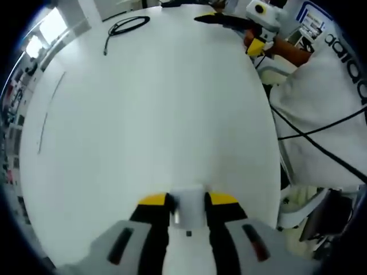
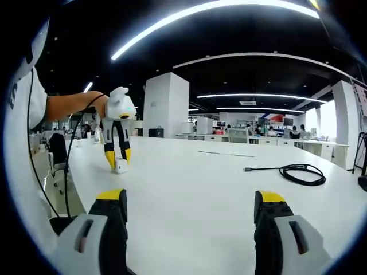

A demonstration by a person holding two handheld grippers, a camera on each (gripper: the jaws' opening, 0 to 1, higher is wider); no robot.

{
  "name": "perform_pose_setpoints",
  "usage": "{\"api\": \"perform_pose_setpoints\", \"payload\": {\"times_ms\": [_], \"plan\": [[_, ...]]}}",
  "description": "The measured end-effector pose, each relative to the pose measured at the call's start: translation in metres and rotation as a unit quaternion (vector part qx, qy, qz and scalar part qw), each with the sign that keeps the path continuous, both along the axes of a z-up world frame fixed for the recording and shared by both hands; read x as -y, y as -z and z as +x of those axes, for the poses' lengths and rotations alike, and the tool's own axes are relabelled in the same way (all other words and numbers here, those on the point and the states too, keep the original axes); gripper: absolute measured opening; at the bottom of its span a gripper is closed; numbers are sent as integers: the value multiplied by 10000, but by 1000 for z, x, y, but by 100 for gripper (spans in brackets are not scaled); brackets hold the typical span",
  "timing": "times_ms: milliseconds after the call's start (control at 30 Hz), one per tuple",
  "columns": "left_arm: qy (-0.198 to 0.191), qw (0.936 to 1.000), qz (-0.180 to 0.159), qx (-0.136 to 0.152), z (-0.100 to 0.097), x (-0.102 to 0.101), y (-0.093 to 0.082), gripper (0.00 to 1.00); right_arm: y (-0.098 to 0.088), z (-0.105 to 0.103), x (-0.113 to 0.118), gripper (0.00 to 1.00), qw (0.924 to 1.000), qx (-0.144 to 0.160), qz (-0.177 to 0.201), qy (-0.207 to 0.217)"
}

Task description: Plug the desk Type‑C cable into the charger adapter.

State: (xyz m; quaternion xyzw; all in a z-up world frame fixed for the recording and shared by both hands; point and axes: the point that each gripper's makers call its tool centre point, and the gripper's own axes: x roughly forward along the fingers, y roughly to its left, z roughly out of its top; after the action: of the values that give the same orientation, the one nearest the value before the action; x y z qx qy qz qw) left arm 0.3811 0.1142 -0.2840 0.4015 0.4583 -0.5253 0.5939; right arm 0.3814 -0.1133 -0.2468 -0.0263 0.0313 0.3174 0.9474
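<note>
left tongs grip white adapter; black coiled cable lies apart on white surface; right tongs spread wide.

Left tongs clamped shut on a load, right tongs spread wide, empty

The tabletop lies bare and open ahead of the right tool. Obstacles: the coiled cable at three o'clock, and the left tool with the adapter at ten o'clock.
</note>
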Motion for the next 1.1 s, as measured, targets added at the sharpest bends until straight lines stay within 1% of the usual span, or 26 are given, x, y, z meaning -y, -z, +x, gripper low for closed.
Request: {"api": "perform_pose_setpoints", "payload": {"times_ms": [100,300,633,733,767,800,933,1000,1067,1100], "plan": [[8,10000,-4,4,-1,1,0,24,1,0,1,93,10000,3,-10,-6],[15,10000,-63,-2,6,-5,0,24,3,1,4,93,10000,-17,-9,17],[-19,9992,-391,-10,9,-6,-7,23,3,1,2,92,10000,-39,-17,-22],[-133,9968,-792,14,11,0,-16,22,3,1,2,92,10000,-46,-2,-14],[-194,9948,-998,11,12,2,-21,22,3,1,1,92,10000,-60,25,-18],[-247,9933,-1132,-3,17,-1,-23,22,3,1,1,92,10000,-69,58,-18],[-383,9884,-1472,38,18,-6,-29,22,3,2,1,92,10000,-71,57,-18],[-492,9848,-1663,66,19,-7,-31,22,4,2,1,92,10000,-86,46,-16],[-725,9759,-2032,343,28,-7,-35,23,4,1,-1,92,9999,-95,50,-25],[-786,9722,-2165,412,30,-6,-36,23,5,1,-1,92,9999,-102,47,-23]]}}
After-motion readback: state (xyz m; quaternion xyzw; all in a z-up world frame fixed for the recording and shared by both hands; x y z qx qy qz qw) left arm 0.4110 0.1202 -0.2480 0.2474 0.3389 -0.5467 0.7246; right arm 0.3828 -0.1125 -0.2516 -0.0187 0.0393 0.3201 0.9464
